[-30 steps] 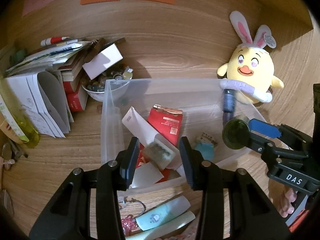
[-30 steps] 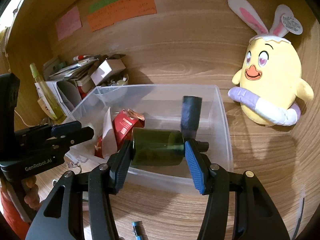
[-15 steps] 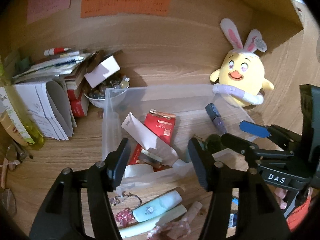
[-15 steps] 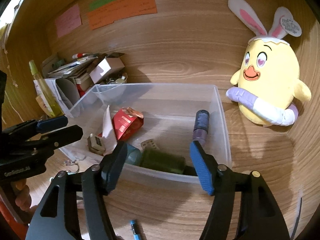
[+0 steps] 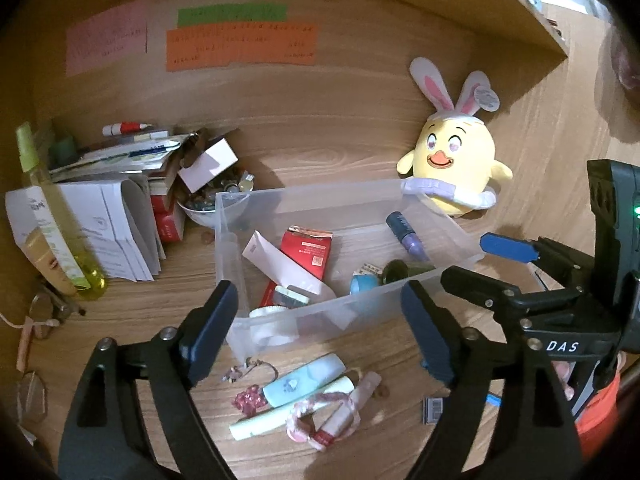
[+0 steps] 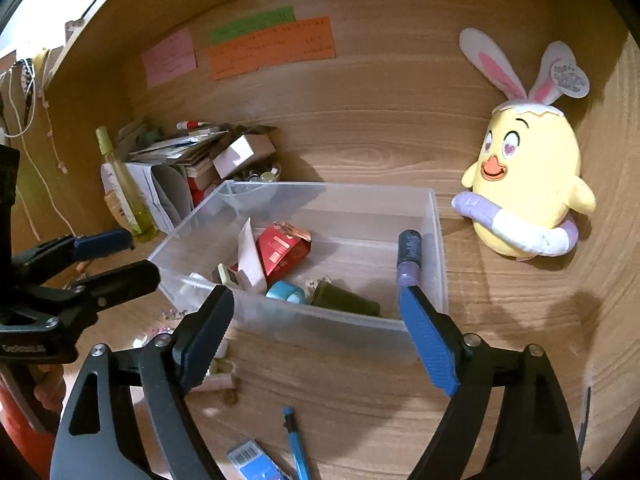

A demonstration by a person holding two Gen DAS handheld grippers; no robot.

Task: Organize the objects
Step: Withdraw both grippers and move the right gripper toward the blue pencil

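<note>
**Wooden surface and what rests on it**

The wood-grain surface (image 6: 360,392) carries a clear plastic bin (image 6: 438,240) near its middle. A yellow plush chick (image 6: 528,184) sits to the bin's right against the back wall. To the left stand a paper stack (image 5: 116,232), a yellow-green bottle (image 5: 52,220) and a small bowl (image 5: 200,216). In front of the bin lie pale tubes (image 5: 304,380), a pink scrunchie (image 5: 320,416), a blue pen (image 6: 296,440) and a keyring (image 5: 252,372).
</note>
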